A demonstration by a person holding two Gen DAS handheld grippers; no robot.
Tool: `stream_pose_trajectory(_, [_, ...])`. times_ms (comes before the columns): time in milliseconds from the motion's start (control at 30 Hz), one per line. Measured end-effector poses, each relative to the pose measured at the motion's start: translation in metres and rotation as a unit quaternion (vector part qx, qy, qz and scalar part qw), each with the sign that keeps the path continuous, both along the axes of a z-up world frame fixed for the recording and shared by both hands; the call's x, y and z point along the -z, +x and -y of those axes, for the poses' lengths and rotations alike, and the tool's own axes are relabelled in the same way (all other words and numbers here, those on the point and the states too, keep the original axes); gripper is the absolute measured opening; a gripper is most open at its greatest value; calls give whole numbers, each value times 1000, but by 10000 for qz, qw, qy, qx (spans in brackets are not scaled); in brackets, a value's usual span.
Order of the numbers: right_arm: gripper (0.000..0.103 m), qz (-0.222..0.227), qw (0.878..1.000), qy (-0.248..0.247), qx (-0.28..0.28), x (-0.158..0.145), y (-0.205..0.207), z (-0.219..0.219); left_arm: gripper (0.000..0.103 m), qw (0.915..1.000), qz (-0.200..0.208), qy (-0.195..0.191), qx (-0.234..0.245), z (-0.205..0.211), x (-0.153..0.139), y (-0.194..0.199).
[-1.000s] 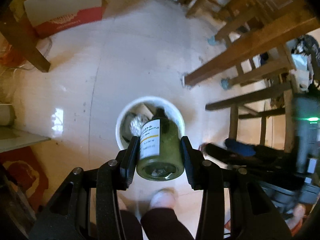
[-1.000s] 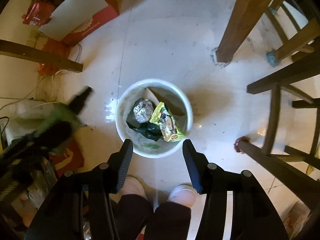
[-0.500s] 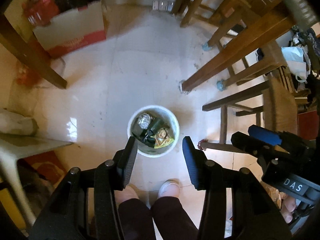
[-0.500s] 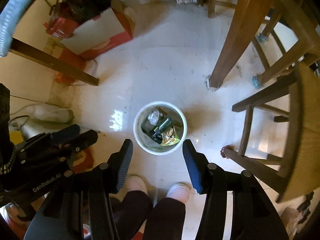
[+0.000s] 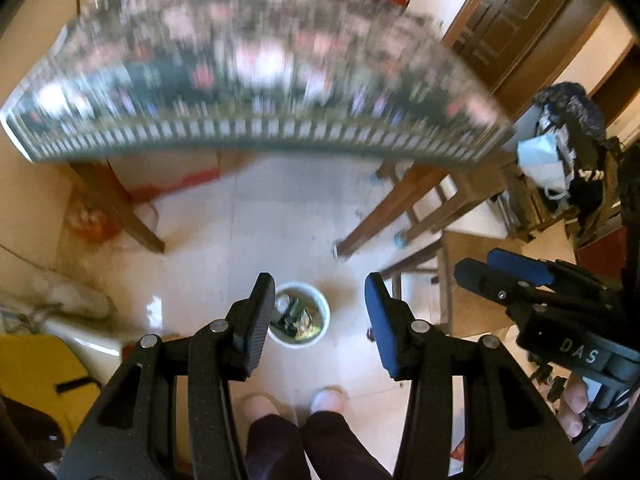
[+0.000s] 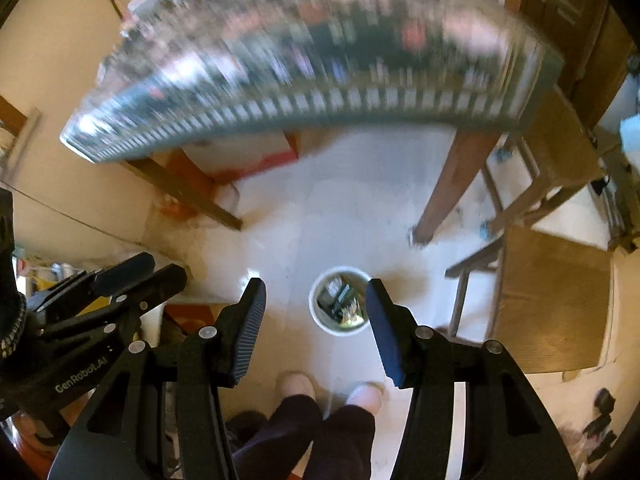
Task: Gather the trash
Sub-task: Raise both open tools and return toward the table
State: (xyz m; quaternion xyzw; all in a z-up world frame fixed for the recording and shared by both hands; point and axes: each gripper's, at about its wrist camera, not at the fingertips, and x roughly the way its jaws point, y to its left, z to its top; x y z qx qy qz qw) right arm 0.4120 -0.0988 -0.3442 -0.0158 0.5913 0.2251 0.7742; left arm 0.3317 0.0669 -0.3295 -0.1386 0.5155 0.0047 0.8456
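A white trash bin [image 5: 322, 307] stands on the pale floor far below, also in the right wrist view [image 6: 318, 316]. Inside it lie a green bottle [image 5: 291, 312], foil and a yellow wrapper. My left gripper [image 5: 320, 308] is open and empty, high above the bin. My right gripper [image 6: 316, 312] is open and empty at a similar height. Each gripper shows in the other's view, the right one [image 5: 504, 276] and the left one [image 6: 132, 276].
A table with a patterned cloth [image 5: 256, 92] fills the upper view, blurred; it also shows in the right wrist view [image 6: 320, 68]. Wooden table legs [image 6: 452, 188] and chairs [image 6: 552, 296] stand right of the bin. A red-and-white box [image 5: 172, 176] sits under the table. The person's feet [image 5: 292, 400] are below.
The green bottle left my left gripper and now lies in the bin. Both grippers have risen far above the bin, up to the table's height.
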Motion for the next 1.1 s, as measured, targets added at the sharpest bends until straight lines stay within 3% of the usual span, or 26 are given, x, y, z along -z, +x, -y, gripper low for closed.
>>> stream_pose_trajectory(200, [48, 587, 9978, 265, 136, -92, -17, -5, 46, 9978, 646, 160, 44, -9, -95, -19])
stream_pose_trajectory(400, [48, 1211, 9916, 407, 181, -172, -41, -12, 47, 9891, 1445, 274, 102, -25, -180, -46])
stream_pose_trajectory(633, [48, 2025, 9763, 645, 412, -256, -65, -12, 52, 9684, 2416, 596, 175, -34, -258, -72])
stream_pose_trajectory(767, [48, 2633, 9606, 697, 559, -295, -80, -15, 64, 9539, 2902, 736, 212, -42, -288, -90])
stream_pose_trajectory(833, [52, 2873, 9531, 726, 615, -307, -86, -15, 68, 9481, 3060, 839, 201, -45, -297, -96])
stream_pose_trajectory(900, [73, 3166, 9430, 761, 692, -319, -93, -15, 69, 9433, 3177, 943, 180, -49, -305, -98])
stream_pose_trajectory(933, [79, 3340, 9363, 779, 753, -324, -96, -14, 77, 9428, 3189, 952, 176, -51, -306, -98])
stream_pose_trajectory(967, [87, 3462, 9314, 785, 807, -328, -98, -14, 94, 9428, 3195, 940, 147, -55, -308, -96])
stream_pose_trajectory(1000, [93, 3524, 9288, 779, 839, -331, -100, -15, 99, 9418, 3231, 918, 100, -57, -309, -94])
stream_pose_trajectory(1100, [96, 3643, 9237, 716, 944, -332, -93, -15, 100, 9391, 3325, 863, -49, -65, -309, -87])
